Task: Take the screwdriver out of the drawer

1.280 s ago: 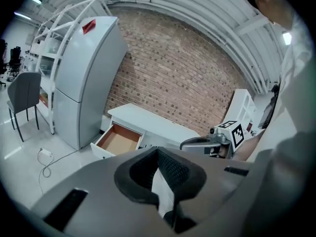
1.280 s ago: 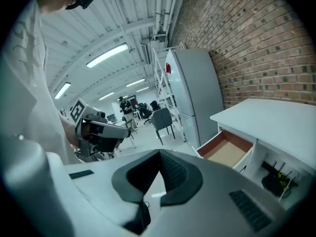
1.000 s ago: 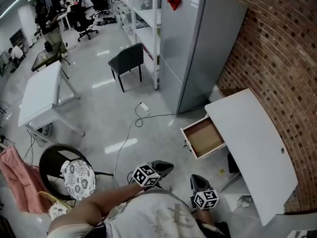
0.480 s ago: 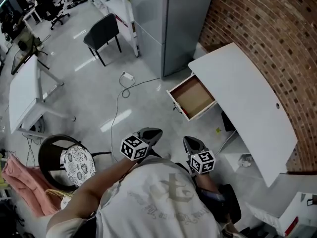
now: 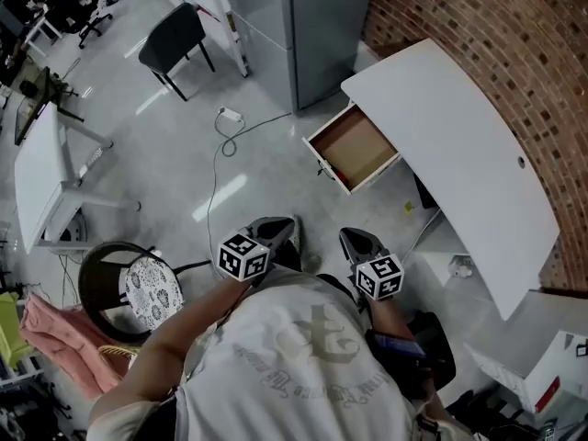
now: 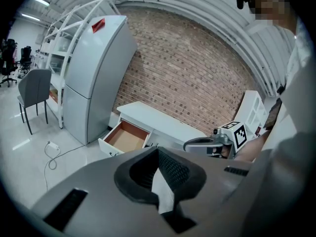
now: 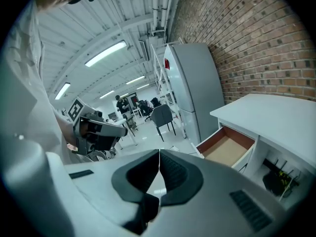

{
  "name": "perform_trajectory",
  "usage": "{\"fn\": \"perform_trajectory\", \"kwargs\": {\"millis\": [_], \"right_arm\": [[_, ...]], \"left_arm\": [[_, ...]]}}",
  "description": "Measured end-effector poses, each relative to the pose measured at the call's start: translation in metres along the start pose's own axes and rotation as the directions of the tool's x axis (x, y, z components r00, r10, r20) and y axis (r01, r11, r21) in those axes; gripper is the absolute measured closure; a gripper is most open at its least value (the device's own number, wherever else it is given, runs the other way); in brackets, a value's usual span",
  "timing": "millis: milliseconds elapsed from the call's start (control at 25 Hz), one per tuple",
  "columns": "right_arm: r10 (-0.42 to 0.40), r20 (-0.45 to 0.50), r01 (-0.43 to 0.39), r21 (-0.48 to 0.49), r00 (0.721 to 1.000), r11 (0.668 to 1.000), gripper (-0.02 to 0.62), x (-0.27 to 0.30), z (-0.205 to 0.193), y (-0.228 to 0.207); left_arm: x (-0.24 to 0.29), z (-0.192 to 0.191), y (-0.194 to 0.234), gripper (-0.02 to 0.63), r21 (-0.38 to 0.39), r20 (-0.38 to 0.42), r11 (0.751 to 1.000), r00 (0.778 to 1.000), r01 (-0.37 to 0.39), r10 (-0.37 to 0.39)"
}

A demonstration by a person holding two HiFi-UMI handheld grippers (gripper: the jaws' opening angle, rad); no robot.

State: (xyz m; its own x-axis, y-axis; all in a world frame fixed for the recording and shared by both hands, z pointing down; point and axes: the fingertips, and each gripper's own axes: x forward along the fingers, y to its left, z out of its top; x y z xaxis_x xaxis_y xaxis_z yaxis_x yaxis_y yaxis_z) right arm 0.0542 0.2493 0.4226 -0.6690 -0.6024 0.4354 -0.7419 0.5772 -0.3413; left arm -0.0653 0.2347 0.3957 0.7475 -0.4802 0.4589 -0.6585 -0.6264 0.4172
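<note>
left gripper [image 6: 158, 151] jaws: closed, the pads meet tip to tip and hold nothing.
right gripper [image 7: 159, 153] jaws: closed the same way, pad against pad, with nothing between them.
Grippers' place: the 2 are held side by side close in front of the person's body. Both aim forward and somewhat down over bare floor and touch nothing.
drawer [image 5: 354, 148]: it stands pulled out of the end of the white desk [image 5: 450, 145], beside the grey fridge [image 5: 312, 26]. It is ahead of both grippers and well apart from them.
Screwdriver: none of the 3 views shows it. The visible part of the drawer's brown bottom looks bare. In both gripper views the front wall hides the near strip of the bottom, so the tool may lie there or be too small to make out.
Long axis: cannot be told, since the tool itself is not seen.
Nearer hand: the right gripper, with the drawer almost straight ahead of its jaws. From the left gripper the drawer lies ahead and off to the right.
Coming move, as a judgement: the gap to the drawer has to be closed first. Then 1 gripper has to open above the drawer.
</note>
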Motion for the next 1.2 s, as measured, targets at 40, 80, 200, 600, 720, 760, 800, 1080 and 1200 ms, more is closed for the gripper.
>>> {"fn": "perform_trajectory", "kwargs": {"millis": [40,80,200,600,720,760,800,1080,1200], "right_arm": [[-0.003,-0.002,0.003,0.007,1.000,1.000,0.572,0.001,0.000,-0.004],[-0.007,-0.005,0.007,0.016,1.000,1.000,0.572,0.003,0.000,-0.008],[-0.021,-0.015,0.022,0.040,1.000,0.999,0.572,0.009,0.000,-0.023],[-0.051,-0.058,0.053,0.045,0.997,0.998,0.572,0.045,0.029,-0.075],[-0.048,-0.072,0.051,0.043,0.996,0.998,0.572,0.062,0.042,-0.087],[-0.050,-0.073,0.054,0.043,0.996,0.998,0.571,0.068,0.047,-0.090],[-0.055,-0.073,0.059,0.043,0.996,0.997,0.572,0.075,0.052,-0.094],[-0.140,-0.097,0.144,0.028,0.985,0.989,0.571,0.104,0.076,-0.128],[-0.179,-0.111,0.183,0.029,0.978,0.983,0.571,0.112,0.080,-0.144]], "left_arm": [[0.003,0.000,0.001,0.584,-0.002,-0.009,1.000,1.000,0.003,-0.003],[0.007,0.000,0.002,0.584,-0.004,-0.017,1.000,1.000,0.007,-0.007],[0.022,0.003,0.008,0.584,-0.009,-0.042,1.000,0.999,0.019,-0.020],[0.088,0.058,0.044,0.584,0.028,-0.068,0.997,0.995,0.076,-0.074],[0.103,0.075,0.059,0.584,0.031,-0.073,0.995,0.993,0.092,-0.090],[0.107,0.081,0.065,0.584,0.031,-0.072,0.995,0.993,0.096,-0.094],[0.111,0.087,0.072,0.584,0.030,-0.071,0.995,0.993,0.099,-0.096],[0.137,0.118,0.106,0.584,0.022,-0.076,0.990,0.988,0.140,-0.138],[0.146,0.128,0.117,0.584,0.026,-0.075,0.986,0.984,0.162,-0.160]]}}
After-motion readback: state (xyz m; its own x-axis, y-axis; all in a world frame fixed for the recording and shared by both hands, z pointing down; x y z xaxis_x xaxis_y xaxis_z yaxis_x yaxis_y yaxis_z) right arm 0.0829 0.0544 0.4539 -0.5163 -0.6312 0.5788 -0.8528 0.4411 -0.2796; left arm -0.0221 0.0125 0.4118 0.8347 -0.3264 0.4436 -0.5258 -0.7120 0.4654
